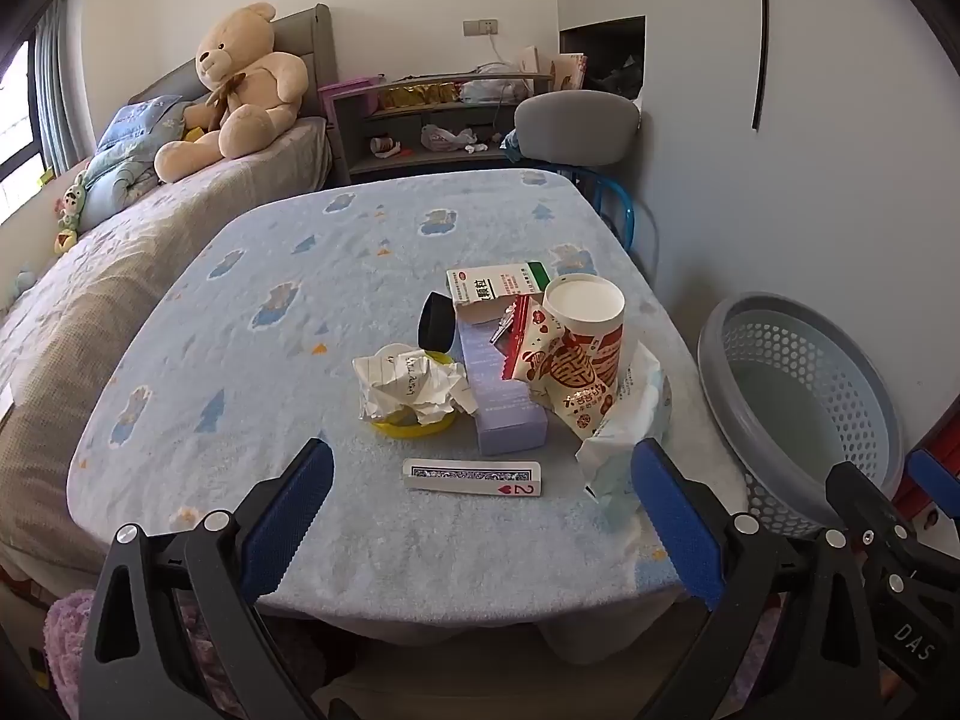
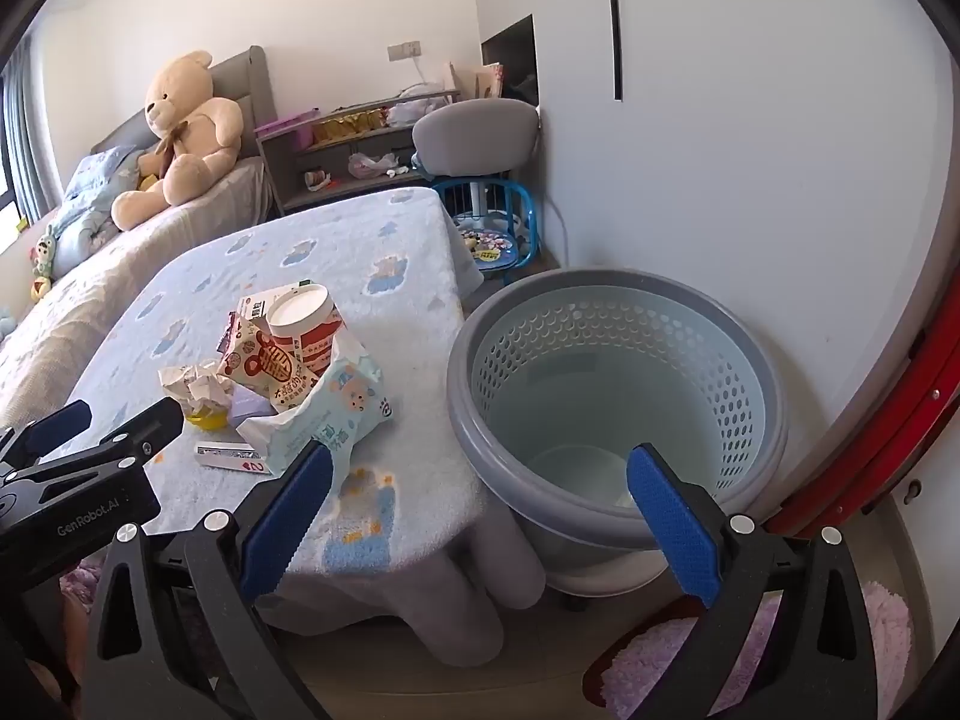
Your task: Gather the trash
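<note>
On the cloth-covered bench (image 1: 240, 360) sits one pile of trash: one crumpled paper (image 1: 411, 384) on a yellow lid (image 1: 414, 429), one lilac box (image 1: 501, 396), one white carton (image 1: 498, 288), one paper cup (image 1: 591, 324), one red snack wrapper (image 1: 564, 378), one wipes packet (image 1: 630, 432) and one playing card (image 1: 474, 476). One grey basket (image 2: 612, 384) stands beside the bench. The left gripper (image 1: 480, 516) and right gripper (image 2: 477, 510) both gape wide, empty, touching nothing.

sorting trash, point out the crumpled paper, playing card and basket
crumpled paper (image 1: 414, 387), left wrist view, middle of the wad
playing card (image 1: 472, 476), left wrist view, patterned back
basket (image 2: 606, 324), right wrist view, perforated inner wall
</note>
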Action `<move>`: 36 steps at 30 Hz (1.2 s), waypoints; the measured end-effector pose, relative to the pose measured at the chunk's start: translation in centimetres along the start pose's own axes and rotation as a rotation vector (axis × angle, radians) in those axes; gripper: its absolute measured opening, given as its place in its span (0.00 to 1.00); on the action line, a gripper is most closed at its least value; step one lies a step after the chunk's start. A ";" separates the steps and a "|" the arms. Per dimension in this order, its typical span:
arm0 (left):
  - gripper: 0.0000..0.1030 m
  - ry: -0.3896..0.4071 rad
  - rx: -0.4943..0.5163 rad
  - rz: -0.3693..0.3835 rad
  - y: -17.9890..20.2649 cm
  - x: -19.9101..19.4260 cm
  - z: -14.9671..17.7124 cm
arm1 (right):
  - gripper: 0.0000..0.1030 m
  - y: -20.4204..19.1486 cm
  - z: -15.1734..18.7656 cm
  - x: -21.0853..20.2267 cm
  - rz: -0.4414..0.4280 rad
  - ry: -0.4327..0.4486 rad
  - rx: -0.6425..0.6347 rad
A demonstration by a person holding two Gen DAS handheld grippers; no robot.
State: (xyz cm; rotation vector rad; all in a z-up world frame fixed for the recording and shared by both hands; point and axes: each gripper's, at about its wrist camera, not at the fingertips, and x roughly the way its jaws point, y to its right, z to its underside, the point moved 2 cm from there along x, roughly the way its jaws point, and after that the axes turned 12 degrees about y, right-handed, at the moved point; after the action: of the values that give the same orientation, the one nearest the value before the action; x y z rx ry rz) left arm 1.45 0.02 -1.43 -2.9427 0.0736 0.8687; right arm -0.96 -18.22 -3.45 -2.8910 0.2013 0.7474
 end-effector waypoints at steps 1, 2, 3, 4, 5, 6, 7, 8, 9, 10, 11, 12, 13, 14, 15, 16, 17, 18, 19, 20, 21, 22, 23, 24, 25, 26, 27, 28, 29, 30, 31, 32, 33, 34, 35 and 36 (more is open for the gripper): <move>0.92 -0.001 -0.001 0.001 0.0 0.0 0.0 | 0.94 0.0 0.0 0.0 0.000 0.000 0.000; 0.92 -0.001 0.000 0.001 0.0 0.0 0.0 | 0.94 -0.1 0.0 0.0 -0.001 -0.001 -0.001; 0.92 -0.002 -0.001 0.001 0.0 0.0 0.0 | 0.94 -0.1 0.0 0.0 0.000 -0.001 -0.003; 0.92 -0.002 0.000 0.002 0.0 0.0 0.0 | 0.94 -0.1 0.0 0.0 0.001 -0.001 -0.004; 0.92 -0.001 0.000 0.003 0.0 0.0 0.0 | 0.94 -0.1 0.0 -0.1 0.001 -0.001 -0.004; 0.92 0.001 0.000 0.003 0.0 -0.1 0.0 | 0.94 0.0 0.0 -0.1 0.002 -0.001 -0.003; 0.92 0.002 0.000 0.004 0.0 -0.1 -0.1 | 0.94 0.1 0.0 -0.1 0.002 0.000 -0.001; 0.92 0.003 0.000 0.004 -0.1 -0.2 -0.1 | 0.94 0.2 -0.1 -0.3 0.003 0.001 0.000; 0.92 0.005 0.001 0.005 -0.1 -0.2 -0.1 | 0.94 -0.3 -0.1 -0.2 0.007 0.003 -0.003; 0.92 0.007 0.001 0.006 -0.1 -0.3 -0.1 | 0.94 -0.3 -0.1 -0.3 0.009 0.004 -0.002; 0.92 0.008 0.001 0.007 -0.1 -0.4 -0.1 | 0.94 -0.2 -0.1 -0.4 0.011 0.003 -0.002; 0.92 0.009 0.002 0.009 -0.1 -0.4 -0.1 | 0.94 -0.2 0.1 -0.5 0.011 0.001 0.000; 0.92 0.003 0.002 0.006 -0.1 -0.2 -0.1 | 0.94 -0.2 0.1 -0.4 0.011 0.000 0.001; 0.92 -0.001 0.001 0.004 -0.4 0.1 0.3 | 0.94 -0.1 0.1 -0.4 0.012 0.000 0.002; 0.92 -0.002 0.000 0.004 -0.4 0.1 0.3 | 0.94 0.0 0.1 -0.4 0.013 0.000 0.002; 0.92 -0.001 0.000 0.004 -0.2 -0.1 0.2 | 0.94 0.1 0.0 -0.5 0.014 0.000 0.002; 0.92 0.000 0.000 0.005 -0.2 -0.4 0.2 | 0.94 0.2 0.0 -0.5 0.014 0.000 0.003; 0.92 0.000 0.000 0.005 -0.2 -0.4 0.2 | 0.94 -0.3 -0.1 -0.7 0.011 0.003 -0.005; 0.92 0.001 0.000 0.005 -0.2 -0.4 0.2 | 0.94 -0.3 -0.1 -0.7 0.012 0.004 -0.006; 0.92 0.001 0.000 0.006 -0.1 -0.4 0.2 | 0.94 -0.2 -0.1 -0.7 0.013 0.005 -0.006; 0.92 0.003 0.001 0.006 -0.1 -0.5 0.2 | 0.94 -0.2 -0.1 -0.7 0.013 0.005 -0.007; 0.92 0.004 0.001 0.006 0.0 -0.6 0.2 | 0.94 -0.1 -0.1 -0.6 0.013 0.004 -0.007; 0.92 0.005 0.001 0.007 0.1 -0.5 0.2 | 0.94 -0.1 -0.1 -0.6 0.014 0.004 -0.008; 0.92 0.006 0.002 0.009 0.1 -0.6 0.1 | 0.94 -0.1 -0.1 -0.6 0.014 0.004 -0.009; 0.92 0.006 0.002 0.008 0.2 -0.6 0.1 | 0.94 0.0 -0.1 -0.5 0.015 0.005 -0.010; 0.92 0.006 0.002 0.007 0.2 -0.6 0.1 | 0.94 0.0 -0.1 -0.5 0.014 0.006 -0.011; 0.92 0.006 0.002 0.007 0.2 -0.6 0.1 | 0.94 0.1 -0.1 -0.5 0.014 0.007 -0.011; 0.92 0.006 0.001 0.008 0.2 -0.6 0.0 | 0.94 -0.1 -0.2 -0.9 0.012 0.007 -0.011; 0.92 0.007 0.002 0.007 0.2 -0.6 0.0 | 0.94 -0.2 -0.1 -0.9 0.012 0.006 -0.010; 0.92 0.006 0.002 0.006 0.2 -0.6 0.0 | 0.94 -0.2 -0.1 -0.9 0.012 0.007 -0.010; 0.92 0.006 0.001 0.007 0.2 -0.6 0.0 | 0.94 -0.1 -0.1 -0.9 0.012 0.007 -0.009; 0.92 0.006 0.001 0.007 0.2 -0.6 0.0 | 0.94 0.0 -0.1 -0.8 0.012 0.006 -0.009; 0.92 0.007 0.001 0.006 0.2 -0.6 0.0 | 0.94 -0.2 -0.1 -0.9 0.013 0.008 -0.011; 0.92 0.007 0.001 0.007 0.2 -0.6 0.0 | 0.94 -0.2 -0.1 -0.9 0.014 0.008 -0.012; 0.92 0.007 0.000 0.007 0.2 -0.6 0.0 | 0.94 -0.1 -0.1 -0.9 0.014 0.008 -0.012; 0.92 0.008 0.001 0.007 0.2 -0.6 0.1 | 0.94 0.0 -0.2 -0.8 0.014 0.008 -0.011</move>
State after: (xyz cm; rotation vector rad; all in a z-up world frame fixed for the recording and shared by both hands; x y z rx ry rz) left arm 0.92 -0.15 -1.17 -2.9470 0.0849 0.8583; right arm -1.61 -18.18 -2.89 -2.9068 0.2190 0.7414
